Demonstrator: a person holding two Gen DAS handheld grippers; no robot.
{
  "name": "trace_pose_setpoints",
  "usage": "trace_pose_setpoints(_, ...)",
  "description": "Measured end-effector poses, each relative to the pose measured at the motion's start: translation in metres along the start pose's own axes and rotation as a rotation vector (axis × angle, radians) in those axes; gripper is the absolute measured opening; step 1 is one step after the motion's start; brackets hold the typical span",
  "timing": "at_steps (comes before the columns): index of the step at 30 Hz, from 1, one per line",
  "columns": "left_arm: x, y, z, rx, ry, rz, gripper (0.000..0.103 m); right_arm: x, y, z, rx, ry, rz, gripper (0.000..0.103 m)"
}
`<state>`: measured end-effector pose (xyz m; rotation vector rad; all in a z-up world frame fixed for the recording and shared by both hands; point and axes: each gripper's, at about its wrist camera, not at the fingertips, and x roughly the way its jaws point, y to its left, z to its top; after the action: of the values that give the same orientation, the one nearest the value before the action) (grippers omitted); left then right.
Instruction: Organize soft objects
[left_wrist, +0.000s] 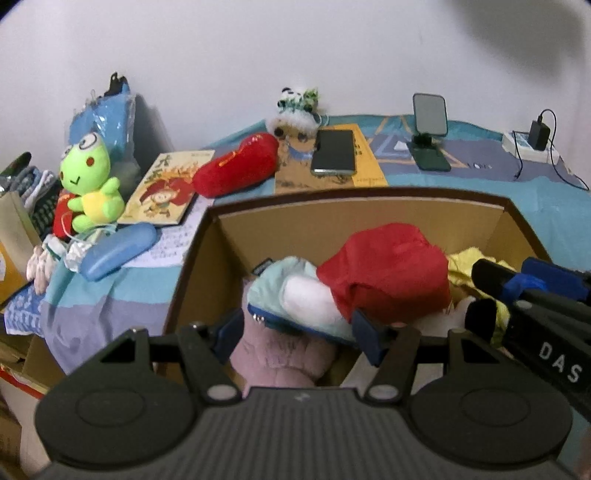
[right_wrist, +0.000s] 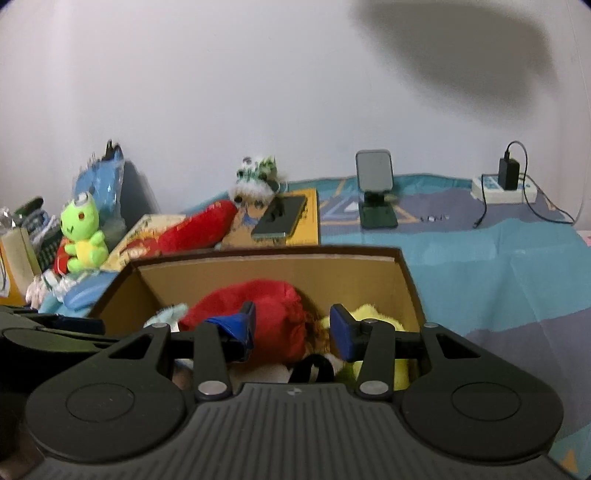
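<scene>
Status: partly complete. The cardboard box (left_wrist: 207, 251) stands near, on the patterned cloth (right_wrist: 517, 258) covering the surface. It already holds several soft objects: a red plush (left_wrist: 388, 273), a pale blue-and-white plush (left_wrist: 291, 291), a pink plush (left_wrist: 280, 354) and a yellow plush (right_wrist: 369, 314).

Left gripper (left_wrist: 299, 328): jaws apart, straddling the blue-and-white plush at the near edge of the box. Whether the pads press on it cannot be told.

Right gripper (right_wrist: 291, 328): jaws partly apart over the red plush inside the box. Contact cannot be confirmed.

Remaining soft objects outside the box:
- green frog plush (left_wrist: 90, 177), far left;
- long red plush (left_wrist: 236, 166), beyond the box, beside the picture book (left_wrist: 162, 192);
- small fluffy white toy (left_wrist: 295, 114), at the far wall.

A phone (left_wrist: 334, 151) and a phone stand (left_wrist: 430, 133) are not soft and stay put.
</scene>
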<state>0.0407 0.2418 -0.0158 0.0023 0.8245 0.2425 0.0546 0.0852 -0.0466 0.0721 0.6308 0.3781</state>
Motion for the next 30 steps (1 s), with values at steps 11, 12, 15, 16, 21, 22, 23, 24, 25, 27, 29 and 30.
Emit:
trace_pose_setpoints(11,-0.013,0.002,0.005,-0.019,-0.061,0.007,0.064,-0.013,0.004,0.004,-0.028,-0.067,0.014,0.028)
trace_pose_setpoints(12,-0.013,0.003,0.006,-0.023,-0.060,0.006,0.064,-0.014,0.005,0.004,-0.033,-0.067,0.014,0.028)
trace_pose_setpoints(15,-0.015,0.002,0.005,-0.027,-0.058,0.007,0.064,-0.016,0.007,0.002,-0.042,-0.063,0.017,0.028)
trace_pose_setpoints(16,-0.015,0.002,0.004,-0.025,-0.057,0.007,0.064,-0.017,0.007,0.002,-0.043,-0.059,0.018,0.028)
trace_pose_setpoints(21,-0.014,0.001,0.001,-0.016,-0.025,0.009,0.064,-0.019,0.008,0.002,-0.043,-0.021,0.030,0.028)
trace_pose_setpoints(22,-0.013,0.001,0.000,-0.012,-0.013,0.012,0.064,-0.019,0.008,0.001,-0.046,-0.014,0.027,0.028)
trace_pose_setpoints(23,-0.012,0.000,-0.001,-0.010,0.000,0.015,0.064,-0.020,0.008,0.001,-0.047,-0.007,0.022,0.028)
trace_pose_setpoints(24,-0.011,0.001,-0.002,-0.009,0.020,0.017,0.064,-0.020,0.008,0.000,-0.046,0.004,0.016,0.028)
trace_pose_setpoints(25,-0.010,0.001,-0.003,-0.011,0.035,0.013,0.064,-0.021,0.007,-0.001,-0.043,0.012,0.015,0.028)
trace_pose_setpoints(27,-0.011,0.002,-0.006,-0.018,0.059,-0.002,0.064,-0.023,0.004,-0.002,-0.034,0.026,0.016,0.028)
trace_pose_setpoints(29,-0.013,0.001,-0.008,-0.012,0.067,-0.003,0.064,-0.026,0.002,-0.004,-0.027,0.035,0.011,0.028)
trace_pose_setpoints(30,-0.015,0.000,-0.009,-0.004,0.072,0.001,0.064,-0.027,0.001,-0.004,-0.023,0.039,0.009,0.028)
